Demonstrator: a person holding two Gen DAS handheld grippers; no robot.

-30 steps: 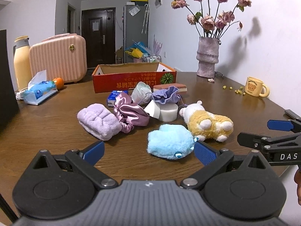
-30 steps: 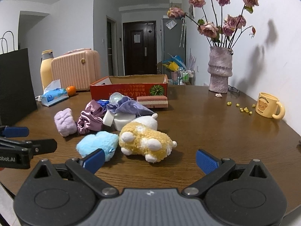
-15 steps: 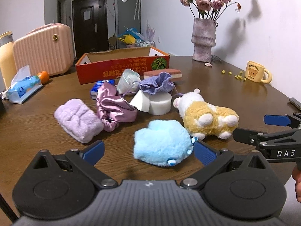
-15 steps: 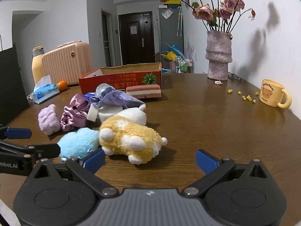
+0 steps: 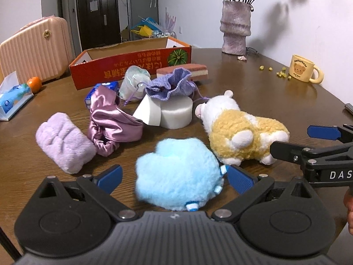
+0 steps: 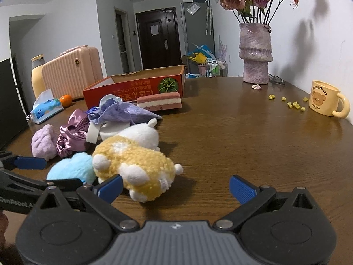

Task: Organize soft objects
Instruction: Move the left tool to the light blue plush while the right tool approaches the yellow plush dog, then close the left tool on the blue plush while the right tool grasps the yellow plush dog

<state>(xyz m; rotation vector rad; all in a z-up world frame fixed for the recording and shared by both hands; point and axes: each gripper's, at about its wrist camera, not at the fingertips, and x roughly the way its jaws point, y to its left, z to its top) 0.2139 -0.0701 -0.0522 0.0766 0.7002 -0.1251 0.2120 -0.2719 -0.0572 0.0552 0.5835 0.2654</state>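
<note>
**Blue plush framed between spread jaws, not yet gripped**

Both grippers have been brought closer to the pile since the earlier frames, and the soft things now loom larger in each view. Nearest the left gripper, the blue plush is seen lying on the table between the blue pads, which are spread wide and released; its fluffy surface is blurred. It touches the yellow-and-white plush, so a closing pad could be caught on that neighbour and both could be dragged. Being soft and rounded, it may be squeezed out of a shallow pinch. The right gripper is likewise held unclenched and empty, with the yellow-and-white plush just off its left pad; a collision between the two tools is judged possible, since each is seen at the edge of the other's view. Farther back, the red cardboard box is seen standing open, probably the place meant for the toys
</note>
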